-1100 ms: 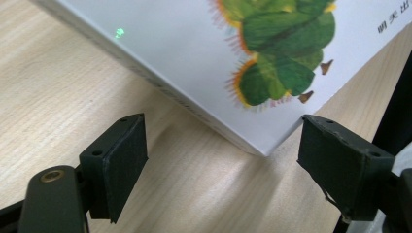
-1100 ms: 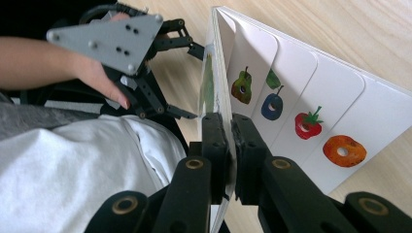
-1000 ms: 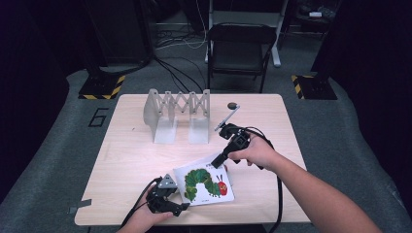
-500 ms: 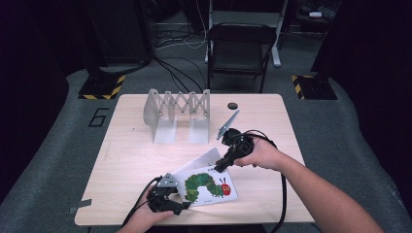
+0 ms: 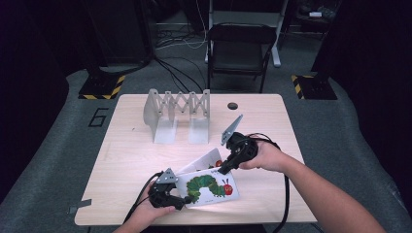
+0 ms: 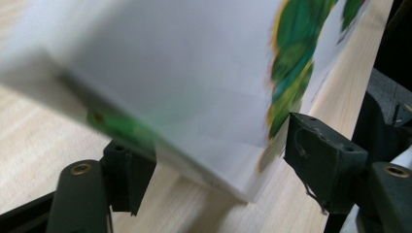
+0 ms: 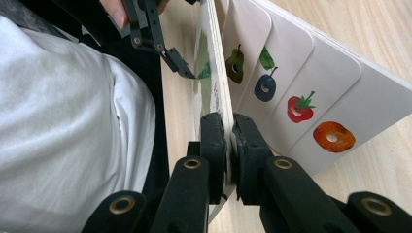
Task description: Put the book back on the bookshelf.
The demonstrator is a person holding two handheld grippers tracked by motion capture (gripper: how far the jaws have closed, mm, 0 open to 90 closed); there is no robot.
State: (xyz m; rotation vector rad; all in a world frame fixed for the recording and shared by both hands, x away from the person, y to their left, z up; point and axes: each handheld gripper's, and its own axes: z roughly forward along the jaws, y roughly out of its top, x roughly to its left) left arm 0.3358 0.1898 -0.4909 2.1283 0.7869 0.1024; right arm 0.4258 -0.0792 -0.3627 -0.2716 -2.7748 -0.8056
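Book (image 5: 206,187) near folding rack (image 5: 179,114)

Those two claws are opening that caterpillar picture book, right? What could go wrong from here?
Possibly these:
1. The right gripper pinches the lifted cover only at its edge, so the cover might slip out and flop shut.
2. The left gripper has been closing around the book's corner, but its pads don't touch it yet; the book could slide on the table.
3. Pulling hard might bend the cover.
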